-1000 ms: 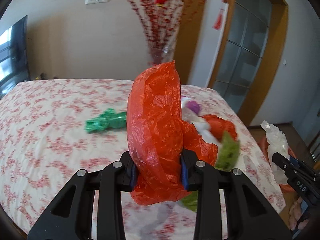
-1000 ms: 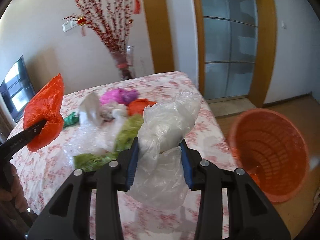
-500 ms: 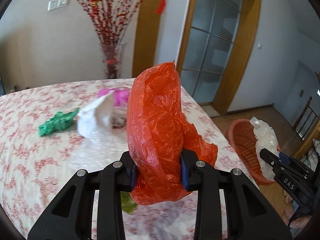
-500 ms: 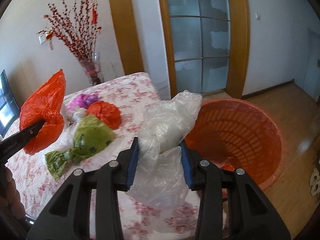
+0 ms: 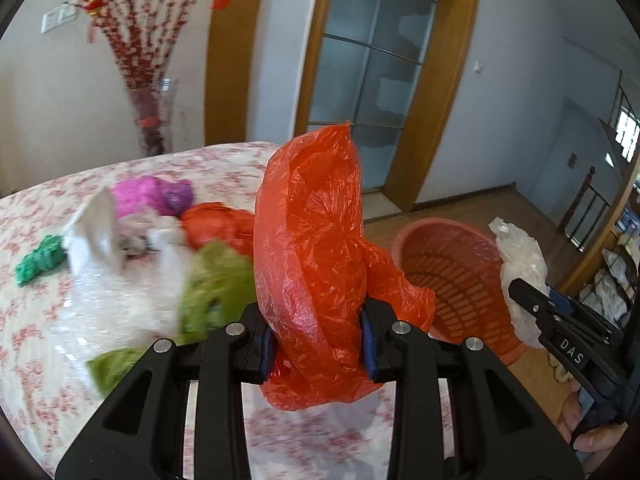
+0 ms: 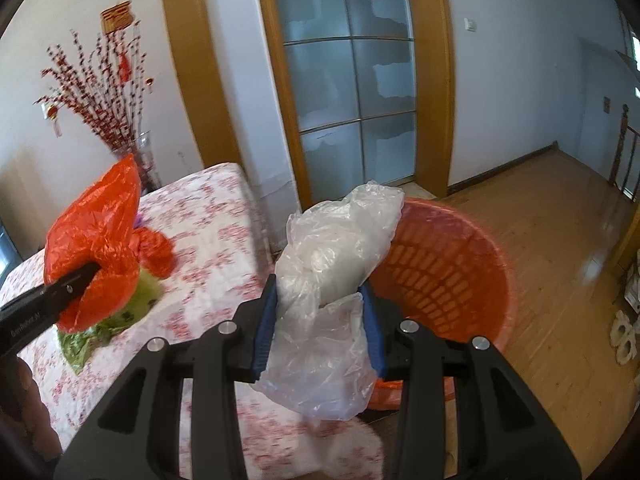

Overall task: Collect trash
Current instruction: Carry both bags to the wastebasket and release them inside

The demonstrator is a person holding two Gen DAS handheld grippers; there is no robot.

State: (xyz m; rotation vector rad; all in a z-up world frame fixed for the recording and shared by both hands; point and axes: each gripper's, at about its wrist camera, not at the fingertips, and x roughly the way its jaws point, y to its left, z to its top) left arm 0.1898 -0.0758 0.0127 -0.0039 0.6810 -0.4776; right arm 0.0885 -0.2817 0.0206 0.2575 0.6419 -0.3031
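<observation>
My left gripper (image 5: 318,344) is shut on a crumpled orange plastic bag (image 5: 316,248), which stands up between its blue pads over the table's right end. My right gripper (image 6: 320,332) is shut on a clear plastic bag (image 6: 336,256), held just left of the orange basket (image 6: 452,264) on the floor. The left wrist view shows that basket (image 5: 452,276) beyond the table edge, with the right gripper (image 5: 532,300) and its clear bag (image 5: 520,256) beside it. The right wrist view shows the left gripper (image 6: 80,280) with the orange bag (image 6: 96,240).
A floral-cloth table (image 5: 32,320) carries more trash: a green bag (image 5: 216,284), a pink bag (image 5: 148,196), an orange bag (image 5: 216,224), white paper (image 5: 92,236), a dark green wad (image 5: 40,260). A vase of red branches (image 5: 150,120) stands behind. Glass doors (image 6: 352,80) and wooden floor (image 6: 560,240) lie right.
Both grippers have swung right across the table toward its right end, bags still held. The orange basket has come closer in the right wrist view and entered the left wrist view.
</observation>
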